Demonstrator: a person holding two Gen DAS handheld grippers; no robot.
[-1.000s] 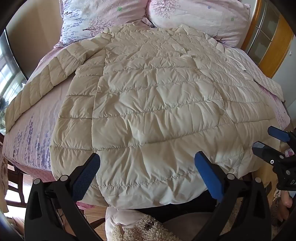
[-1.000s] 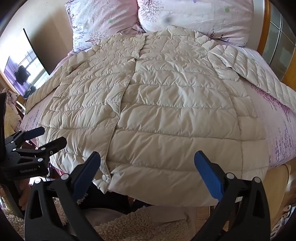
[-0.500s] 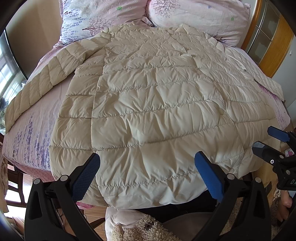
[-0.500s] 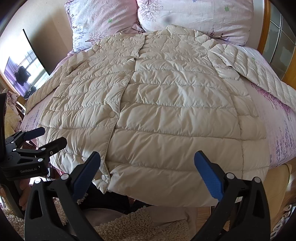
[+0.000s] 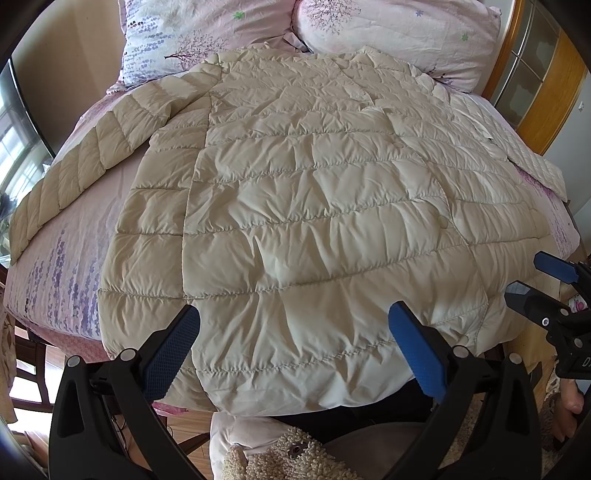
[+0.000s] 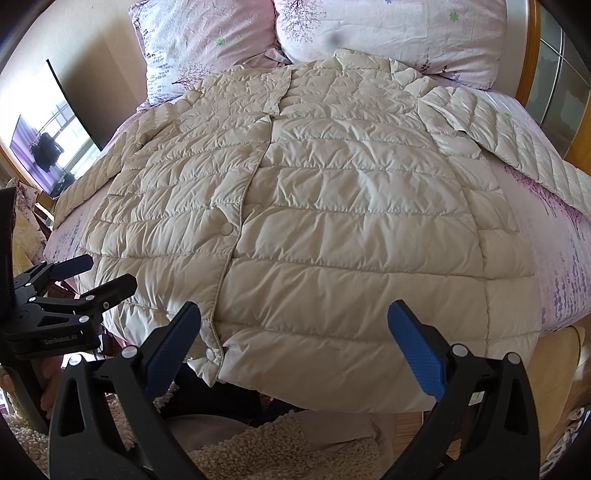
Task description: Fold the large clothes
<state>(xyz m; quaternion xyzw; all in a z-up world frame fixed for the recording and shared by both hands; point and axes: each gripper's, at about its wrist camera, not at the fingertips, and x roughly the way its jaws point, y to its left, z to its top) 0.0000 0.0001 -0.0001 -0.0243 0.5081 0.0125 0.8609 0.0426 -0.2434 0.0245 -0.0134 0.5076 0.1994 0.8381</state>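
no change over the last second: coat (image 5: pixel 314 221) flat on bed (image 5: pixel 74 258), filling frame centre. left gripper (image 5: pixel 291 354) and right gripper (image 6: pixel 295 350) both spread wide, empty. folding not begun.

A bed (image 5: pixel 74 236) with pink flowered sheets is seen centrally; two pillows (image 6: pixel 207 40) are propped at twelve o'clock, a wooden cabinet (image 5: pixel 546 85) at two, a television (image 6: pixel 48 147) at nine.

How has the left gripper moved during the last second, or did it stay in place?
No, it has hardly moved. In its own view the left gripper hangs open over the coat's near hem, and the pillows sit where they did before.
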